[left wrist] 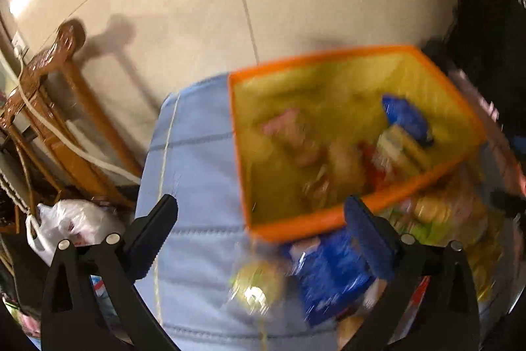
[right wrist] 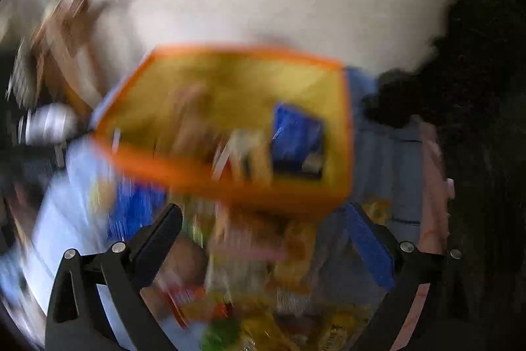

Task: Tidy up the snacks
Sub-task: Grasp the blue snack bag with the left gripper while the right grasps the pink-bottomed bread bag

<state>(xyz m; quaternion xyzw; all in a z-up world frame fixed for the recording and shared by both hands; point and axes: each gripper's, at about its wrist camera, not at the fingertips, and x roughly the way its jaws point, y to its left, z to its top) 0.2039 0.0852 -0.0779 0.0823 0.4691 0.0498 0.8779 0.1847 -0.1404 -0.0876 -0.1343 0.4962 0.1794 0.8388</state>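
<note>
A yellow basket with an orange rim [left wrist: 296, 227] [right wrist: 184, 168] stands on a light blue quilted cover [left wrist: 197, 173] and holds several snack packs, among them a blue pack [left wrist: 406, 117] [right wrist: 296, 137]. Loose snack packs lie in front of the basket, including a blue bag [left wrist: 328, 272] and a pile of yellow and pink packs [right wrist: 263, 255]. My left gripper [left wrist: 259, 236] is open and empty above the blue bag and a yellowish pack [left wrist: 256, 282]. My right gripper [right wrist: 263, 236] is open and empty over the pile. Both views are blurred.
A wooden chair [left wrist: 62, 107] and a white plastic bag [left wrist: 72, 226] stand on the tiled floor [left wrist: 203, 5] to the left. A dark mass [left wrist: 490, 22] [right wrist: 476, 107] fills the right side. Pink cloth [right wrist: 434, 186] lies at the cover's right edge.
</note>
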